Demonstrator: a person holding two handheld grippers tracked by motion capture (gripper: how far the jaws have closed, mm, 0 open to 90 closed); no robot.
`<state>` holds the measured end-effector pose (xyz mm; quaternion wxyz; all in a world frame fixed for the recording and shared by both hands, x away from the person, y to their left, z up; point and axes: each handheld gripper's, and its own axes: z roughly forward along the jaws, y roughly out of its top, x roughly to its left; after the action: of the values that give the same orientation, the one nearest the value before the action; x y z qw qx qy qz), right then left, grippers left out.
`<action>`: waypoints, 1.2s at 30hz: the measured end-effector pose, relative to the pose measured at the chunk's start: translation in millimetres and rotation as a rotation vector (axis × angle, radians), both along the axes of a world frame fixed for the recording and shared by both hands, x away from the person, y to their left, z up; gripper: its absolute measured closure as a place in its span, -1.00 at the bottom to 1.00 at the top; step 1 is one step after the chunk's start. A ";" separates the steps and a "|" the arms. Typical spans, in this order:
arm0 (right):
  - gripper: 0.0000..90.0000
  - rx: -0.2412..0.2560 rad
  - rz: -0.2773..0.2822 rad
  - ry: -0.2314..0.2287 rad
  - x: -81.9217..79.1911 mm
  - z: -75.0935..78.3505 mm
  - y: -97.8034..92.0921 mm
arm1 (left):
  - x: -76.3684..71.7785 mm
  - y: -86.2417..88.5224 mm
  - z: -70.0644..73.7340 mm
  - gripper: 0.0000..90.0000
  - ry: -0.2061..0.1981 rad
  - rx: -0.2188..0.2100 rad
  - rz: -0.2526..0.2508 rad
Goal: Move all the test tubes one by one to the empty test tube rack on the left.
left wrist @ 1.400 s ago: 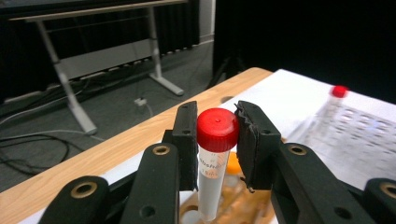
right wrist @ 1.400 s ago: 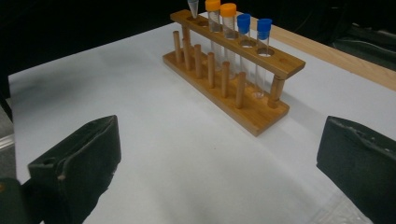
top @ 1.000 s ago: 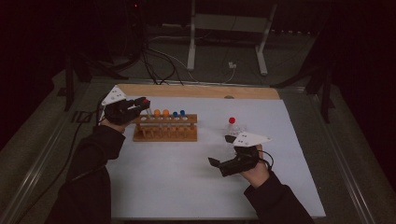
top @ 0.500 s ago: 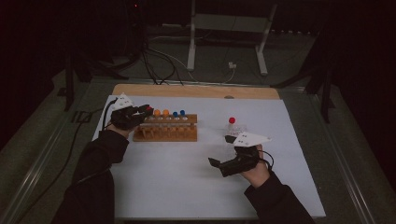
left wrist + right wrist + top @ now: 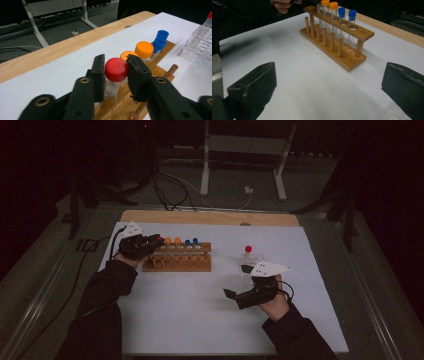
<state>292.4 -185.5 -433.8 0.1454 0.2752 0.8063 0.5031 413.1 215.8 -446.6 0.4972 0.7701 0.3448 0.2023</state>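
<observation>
left hand-held gripper (image 5: 116, 72) moved right, now flanking red-capped tube (image 5: 115, 75)

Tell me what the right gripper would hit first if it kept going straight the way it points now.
Probably the wooden test-tube rack. The right gripper, jaws wide open, points across bare white table at the rack's near end, by the blue-capped tubes. Depth is uncertain.

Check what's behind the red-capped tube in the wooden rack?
Behind the red-capped tube in the rack: two orange-capped tubes, then two blue-capped tubes. The left gripper fingers partly cover the nearer orange one.
</observation>
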 end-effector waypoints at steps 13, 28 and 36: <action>-1.00 0.010 -0.073 -0.024 12.5 9.9 -21.9 | -33.6 2.3 10.3 -0.84 0.025 -0.030 -0.083; -0.68 -0.088 -0.239 0.034 60.5 -17.9 -47.1 | -71.9 -11.3 9.0 -0.96 -0.004 -0.058 -0.185; 0.05 -0.141 -0.270 0.075 88.4 -29.3 -46.6 | -74.4 -13.5 8.9 -0.96 -0.006 -0.043 -0.191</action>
<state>380.8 -232.1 -463.1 0.2006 0.3887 0.8001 0.4106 338.7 202.3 -437.7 0.5317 0.7880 0.2724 0.1489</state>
